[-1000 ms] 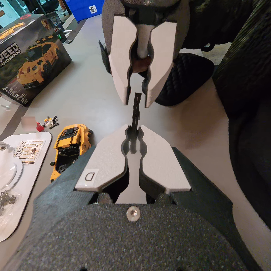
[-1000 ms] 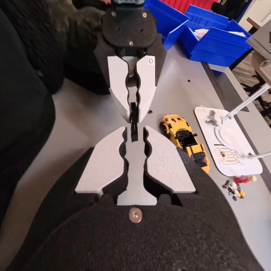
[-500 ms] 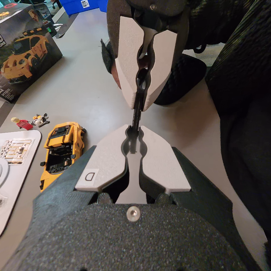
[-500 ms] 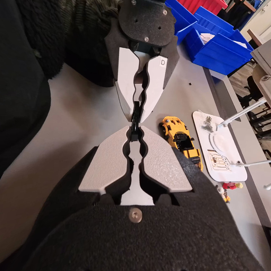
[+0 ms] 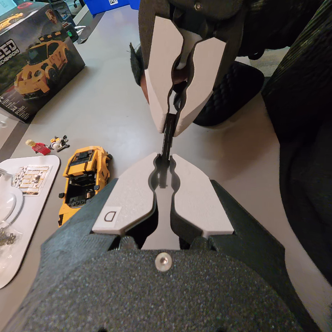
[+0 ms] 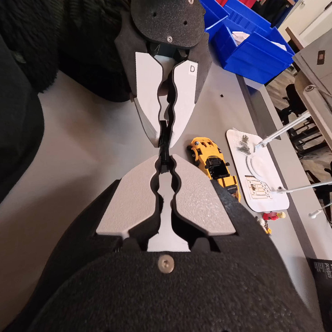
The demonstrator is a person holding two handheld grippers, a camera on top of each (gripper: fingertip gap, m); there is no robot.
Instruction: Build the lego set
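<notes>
Left wrist view: left gripper pinching thin black lego piece above grey table; right gripper clamped on its far end. Yellow lego car left, near white tray.

Right wrist view: right gripper nipping same piece, left gripper opposite. Car right, blue bins beyond.

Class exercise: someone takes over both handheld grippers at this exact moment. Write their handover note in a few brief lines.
Left gripper: shut on the thin black lego piece, held above the table.
Right gripper: shut on the same piece's other end, tips facing the left's.
Yellow lego car: on the table beside the white board, roof open, unfinished.
Minifigure and loose bits: beyond the car.
Left to do: fit the black piece, finish the car.
</notes>
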